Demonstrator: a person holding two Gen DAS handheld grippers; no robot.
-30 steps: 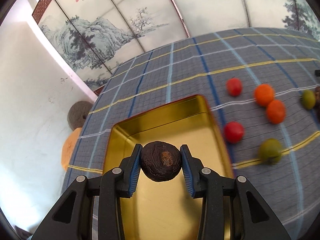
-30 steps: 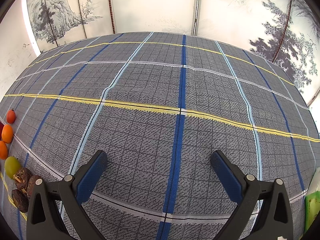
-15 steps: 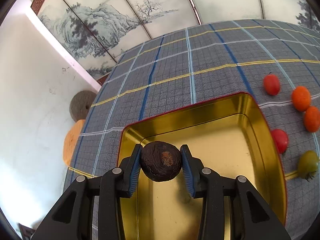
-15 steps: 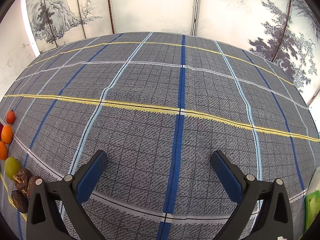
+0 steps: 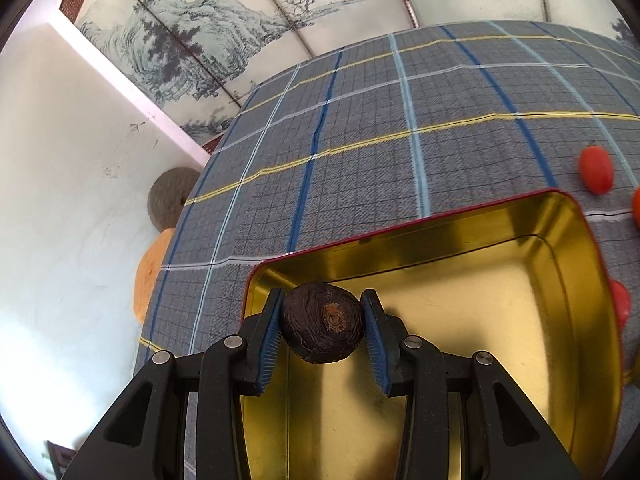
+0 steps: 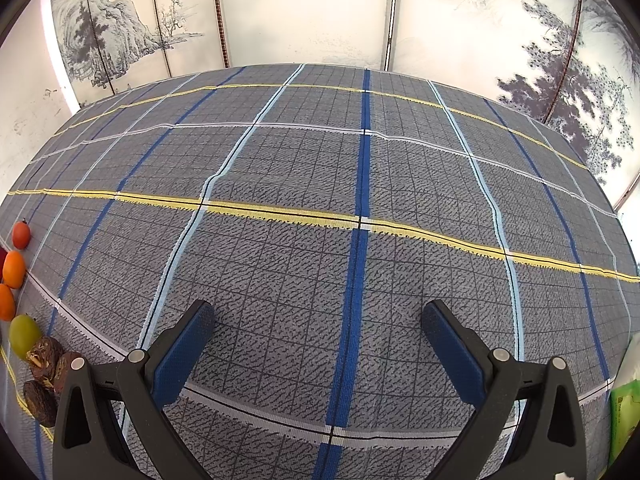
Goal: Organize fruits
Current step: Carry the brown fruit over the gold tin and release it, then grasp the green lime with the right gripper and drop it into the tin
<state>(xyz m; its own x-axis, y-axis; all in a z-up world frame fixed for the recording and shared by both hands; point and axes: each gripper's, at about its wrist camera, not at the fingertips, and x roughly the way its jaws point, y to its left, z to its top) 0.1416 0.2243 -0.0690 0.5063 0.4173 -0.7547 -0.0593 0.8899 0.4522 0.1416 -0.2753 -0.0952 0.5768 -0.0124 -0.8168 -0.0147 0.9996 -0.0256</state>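
Meanwhile: dark fruit clamped over the gold tin

Only the left wrist view shows the left gripper (image 5: 322,330), its blue pads pressed on either side of a wrinkled dark fruit (image 5: 322,327) with a rusty spot on its face. Directly beneath and ahead of those fingers sits a gold tin tray (image 5: 568,248) with a red outer rim, its floor bare. Off to that gripper's right, past the tray's far corner, lies a red tomato (image 5: 596,170); another red fruit (image 5: 619,308) peeks out from behind the tray's right wall.

Only the right wrist view shows the right gripper (image 6: 318,320), jaws wide apart with nothing between them, above bare cloth. Far to its left a row of fruit runs along the picture's edge: a red tomato (image 6: 21,234), two orange fruits (image 6: 14,269), a green fruit (image 6: 24,335) and, nearest the gripper, a cluster of dark wrinkled fruits (image 6: 44,376). A green packet (image 6: 622,416) sits at its far right.

Both views share the tablecloth (image 6: 280,168), grey plaid with blue, pale blue, white and yellow stripes. Behind the table stand folding screen panels (image 6: 304,12) painted with ink mountains and trees. Left of the table, by a white wall, are a round grey cushion (image 5: 168,198) and an orange one (image 5: 150,276).
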